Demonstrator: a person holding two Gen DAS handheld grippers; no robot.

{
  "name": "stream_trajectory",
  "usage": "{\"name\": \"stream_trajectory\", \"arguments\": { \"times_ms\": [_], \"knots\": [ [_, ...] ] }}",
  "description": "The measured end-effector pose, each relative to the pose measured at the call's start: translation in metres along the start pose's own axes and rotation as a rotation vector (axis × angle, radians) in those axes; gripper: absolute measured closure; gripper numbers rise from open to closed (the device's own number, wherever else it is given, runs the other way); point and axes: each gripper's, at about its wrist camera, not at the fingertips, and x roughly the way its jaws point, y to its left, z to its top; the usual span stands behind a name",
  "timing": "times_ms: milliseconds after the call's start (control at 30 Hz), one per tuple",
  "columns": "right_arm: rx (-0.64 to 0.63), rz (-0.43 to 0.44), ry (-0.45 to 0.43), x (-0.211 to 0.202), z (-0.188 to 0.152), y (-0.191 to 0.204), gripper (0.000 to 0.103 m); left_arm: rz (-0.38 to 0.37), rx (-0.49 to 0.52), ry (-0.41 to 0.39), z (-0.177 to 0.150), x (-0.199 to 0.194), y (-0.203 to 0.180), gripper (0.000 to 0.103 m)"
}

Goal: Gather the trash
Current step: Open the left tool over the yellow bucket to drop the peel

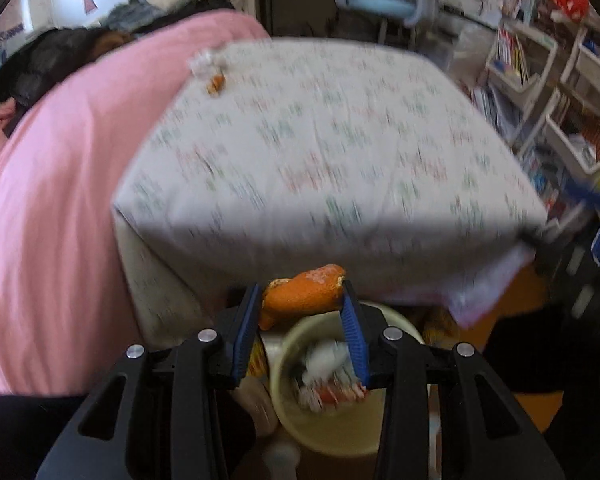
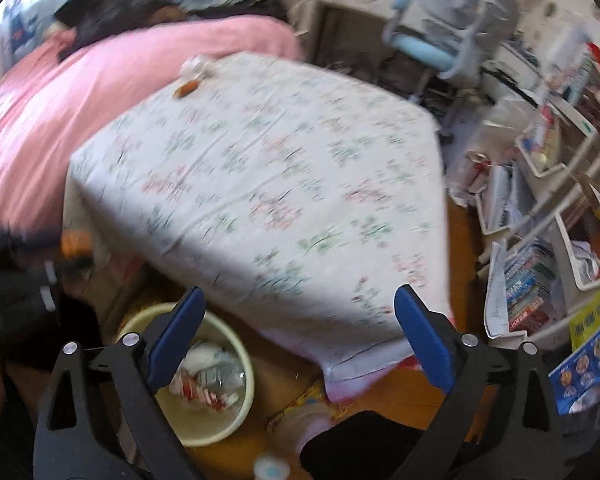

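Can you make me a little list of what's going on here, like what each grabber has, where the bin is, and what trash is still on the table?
left gripper: shut on an orange peel, above the bin
right gripper: open, holding nothing
bin: pale yellow, on the floor by the table, with wrappers inside
table: covered with a flowered cloth
trash left on the table: small orange peel piece and crumpled white tissue at the far corner
picture quality: blurry
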Motion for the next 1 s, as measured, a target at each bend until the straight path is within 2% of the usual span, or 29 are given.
{"name": "stream_trajectory", "arguments": {
  "times_ms": [233, 500, 733, 1000],
  "knots": [
    [0.055, 0.023, -0.055, -0.016, 0.006, -0.015, 0.01, -0.021, 0.056, 0.1, -0.019, 0.024, -0.025, 0.063],
    [0.091, 0.175, -0.023, -0.013, 0.007, -0.013, 0.009, -0.02, 0.079, 0.113, -0.025, 0.029, -0.03, 0.063],
    [0.021, -0.026, -0.073, -0.019, 0.01, -0.002, 0.009, -0.019, 0.097, 0.118, -0.024, 0.034, -0.036, 0.063],
    [0.007, -0.108, -0.101, -0.02, 0.008, -0.007, 0.009, -0.025, 0.13, 0.124, -0.026, 0.035, -0.045, 0.063]
  ]
}}
